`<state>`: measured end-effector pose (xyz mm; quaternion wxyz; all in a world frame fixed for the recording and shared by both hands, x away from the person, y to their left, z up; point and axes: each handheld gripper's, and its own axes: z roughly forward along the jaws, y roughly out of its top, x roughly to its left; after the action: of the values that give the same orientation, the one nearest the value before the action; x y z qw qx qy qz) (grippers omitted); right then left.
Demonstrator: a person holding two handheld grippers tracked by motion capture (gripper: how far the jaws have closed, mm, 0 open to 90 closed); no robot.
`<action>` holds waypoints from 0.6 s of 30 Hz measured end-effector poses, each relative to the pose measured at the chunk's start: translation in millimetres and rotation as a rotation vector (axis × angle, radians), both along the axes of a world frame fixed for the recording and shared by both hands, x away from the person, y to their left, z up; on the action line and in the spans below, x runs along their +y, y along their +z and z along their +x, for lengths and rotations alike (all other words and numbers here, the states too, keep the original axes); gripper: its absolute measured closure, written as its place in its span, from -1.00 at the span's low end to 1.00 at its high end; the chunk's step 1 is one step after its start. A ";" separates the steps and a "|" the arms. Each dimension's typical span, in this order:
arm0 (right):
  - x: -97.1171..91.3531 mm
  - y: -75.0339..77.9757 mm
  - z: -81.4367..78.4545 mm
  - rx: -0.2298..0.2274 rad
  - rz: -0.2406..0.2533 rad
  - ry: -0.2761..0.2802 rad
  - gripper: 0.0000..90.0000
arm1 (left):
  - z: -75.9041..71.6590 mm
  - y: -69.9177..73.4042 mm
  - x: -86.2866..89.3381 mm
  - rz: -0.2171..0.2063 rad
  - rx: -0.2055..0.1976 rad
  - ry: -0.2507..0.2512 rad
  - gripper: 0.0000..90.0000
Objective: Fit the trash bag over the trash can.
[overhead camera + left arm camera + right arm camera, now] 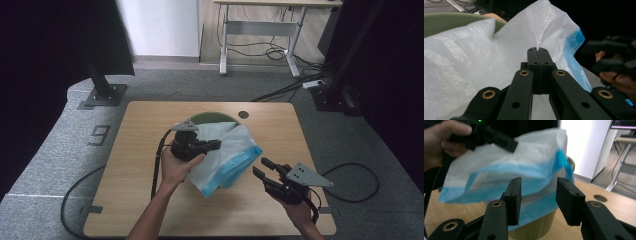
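Note:
A white plastic bag [227, 152] with a blue rim band hangs over an olive-green bin [210, 118] in the middle of the wooden table [145, 195]. My left gripper [216, 145] is shut on the bag's upper edge and holds it up. In the left gripper view the jaws [539, 53] meet against the white film [461, 65], with the bin's rim [444, 21] behind. My right gripper [260, 167] stands open to the right of the bag and apart from it. In the right gripper view its jaws [539, 183] point at the blue band [499, 170], with the bin [544, 226] below.
A round cable hole [243, 114] is in the table's far edge. Cables trail from both grippers over the table's sides. Beyond the table stand black posts [102, 80] and a desk frame [260, 30] with loose cables on the floor.

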<state>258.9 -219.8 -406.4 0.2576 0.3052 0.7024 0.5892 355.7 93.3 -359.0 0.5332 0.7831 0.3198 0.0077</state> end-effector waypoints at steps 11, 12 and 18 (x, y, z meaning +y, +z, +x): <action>21.1 -12.6 22.2 0.058 0.031 -0.001 0.22 | 3.9 3.3 4.3 -0.021 0.000 -0.001 1.00; 22.0 -12.4 24.2 0.062 0.042 -0.006 0.25 | 4.8 4.0 4.9 -0.026 0.003 -0.003 1.00; 28.5 -7.4 34.4 0.024 0.055 -0.031 0.94 | 10.9 5.7 12.2 -0.058 -0.004 0.036 1.00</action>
<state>293.3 -191.3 -413.9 0.2498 0.3302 0.6842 0.6004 366.6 105.6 -353.4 0.5562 0.7614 0.3328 0.0095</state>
